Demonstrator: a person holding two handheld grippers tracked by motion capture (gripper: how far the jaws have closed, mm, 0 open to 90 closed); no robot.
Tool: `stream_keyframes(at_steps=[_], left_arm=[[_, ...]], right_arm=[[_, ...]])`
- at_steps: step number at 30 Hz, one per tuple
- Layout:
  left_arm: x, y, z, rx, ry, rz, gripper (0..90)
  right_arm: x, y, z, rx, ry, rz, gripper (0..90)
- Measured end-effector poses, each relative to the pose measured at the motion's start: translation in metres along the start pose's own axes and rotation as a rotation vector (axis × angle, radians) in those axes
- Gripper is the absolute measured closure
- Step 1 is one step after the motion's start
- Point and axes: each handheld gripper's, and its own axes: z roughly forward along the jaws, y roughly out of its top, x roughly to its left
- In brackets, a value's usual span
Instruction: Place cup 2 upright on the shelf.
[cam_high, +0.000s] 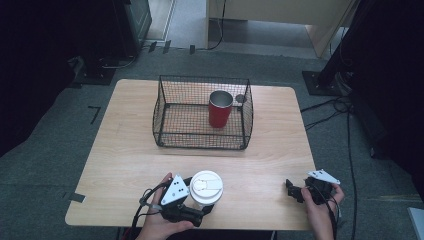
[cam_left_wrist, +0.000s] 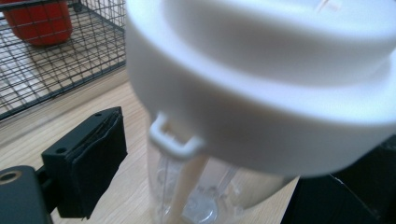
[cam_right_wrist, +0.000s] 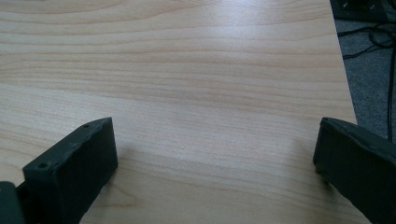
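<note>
While the left hand-held gripper (cam_high: 200, 207) sits at the lower centre of the high view, its jaws bracket a clear plastic cup with a white lid (cam_high: 206, 186) near the front edge of the table (cam_high: 130, 150). In the left gripper view the left pad (cam_left_wrist: 93, 163) stands just apart from the cup wall, with a strip of wood showing between; the other jaw is mostly hidden behind the cup at lower right, so contact on that side cannot be told. Judgement: grasp step in progress, jaws around the cup but grip not confirmed. The next move calls for closing gently on the thin wall below the lid rim, then a level lift, probably toward the wire basket (cam_high: 165, 90) at upper centre, where a red cup (cam_high: 220, 108) already stands upright. The right hand-held gripper (cam_high: 295, 191) rests at lower right, jaws spread wide with bare wood between them. Materials: cup body transparent and smooth, likely to flex or slip; lid opaque white, round, domed, with a small tab (cam_left_wrist: 175, 140) on its side. Basket is black mesh, rectangular, open-topped. Table is pale wood-grain laminate with rounded corners. Pads are black and matte.
</note>
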Motion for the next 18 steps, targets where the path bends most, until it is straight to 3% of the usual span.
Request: stream_keyframes(at_steps=[12, 18], left_arm=[[-0.004, 0.008, 0.011, 0.008, -0.016, 0.013, 6.2], [-0.005, 0.009, 0.013, -0.017, 0.003, 0.031, 8.3]], right_arm=[[0.0, 0.0, 0.0, 0.0, 0.0, 0.0, 0.0], [0.001, 0.0, 0.0, 0.0, -0.006, 0.007, 0.0]])
